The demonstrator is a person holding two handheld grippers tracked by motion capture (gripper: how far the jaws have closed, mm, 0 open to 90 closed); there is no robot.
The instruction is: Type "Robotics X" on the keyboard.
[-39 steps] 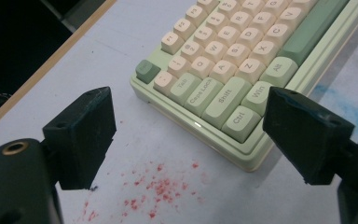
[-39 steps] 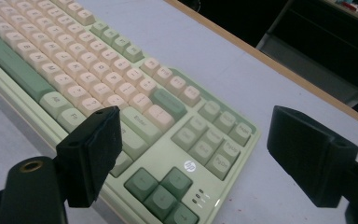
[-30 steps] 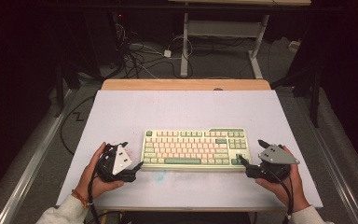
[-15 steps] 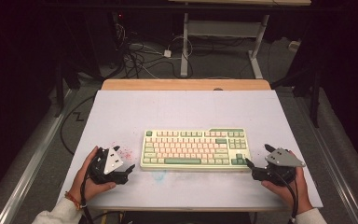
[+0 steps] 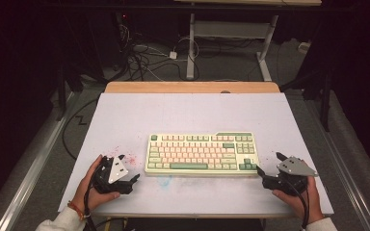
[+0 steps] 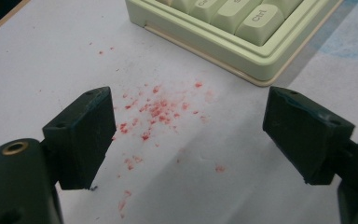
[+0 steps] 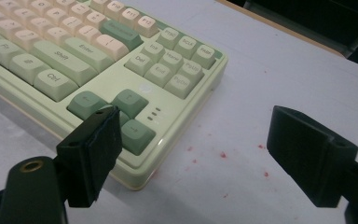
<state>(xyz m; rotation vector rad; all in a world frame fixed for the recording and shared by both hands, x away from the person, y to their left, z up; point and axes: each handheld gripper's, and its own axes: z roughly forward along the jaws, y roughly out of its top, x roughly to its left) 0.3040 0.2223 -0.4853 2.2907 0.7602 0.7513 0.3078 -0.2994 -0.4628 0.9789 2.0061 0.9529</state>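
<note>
A pale green keyboard point(image 5: 201, 154) with cream, pink and green keys lies flat in the middle of the white table top point(image 5: 192, 115). My left gripper point(image 5: 134, 182) is open near the front left, a short way off the keyboard's near-left corner point(image 6: 261, 70), over red specks point(image 6: 161, 109) on the table. My right gripper point(image 5: 269, 169) is open just off the keyboard's near-right corner point(image 7: 140, 172), beside the arrow keys point(image 7: 121, 112). Both have nothing between their jaws.
A wooden strip point(image 5: 192, 87) runs along the table's far edge. Behind it on the floor lie tangled cables point(image 5: 149, 57) and a white desk frame point(image 5: 231, 33). A faint blue smear point(image 5: 166, 180) marks the table in front of the keyboard.
Both hands have drawn their grippers back toward the front edge and slightly outward, away from the keyboard's ends. The keyboard has not moved.
</note>
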